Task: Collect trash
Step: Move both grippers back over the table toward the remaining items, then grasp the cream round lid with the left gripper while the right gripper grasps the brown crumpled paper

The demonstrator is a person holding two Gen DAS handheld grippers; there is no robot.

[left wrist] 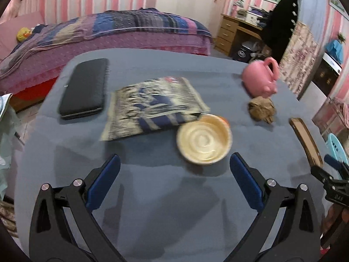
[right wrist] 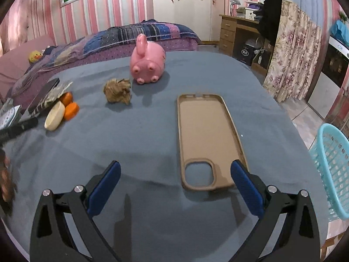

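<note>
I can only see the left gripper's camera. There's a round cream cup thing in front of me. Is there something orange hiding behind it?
Observer: Yes. In the right wrist view, two orange pieces sit right against the cream cup, on its far side from you.
Operator: And that brown strip on my right, what is it?
Observer: It's a tan phone case, lying flat and empty, with its camera hole toward the right gripper.
Operator: Where does the trash go?
Observer: I can't say for sure, but a turquoise basket stands on the floor off the table's right edge.
Operator: Is the right gripper holding anything?
Observer: No, it's open with nothing between its fingers.
</note>
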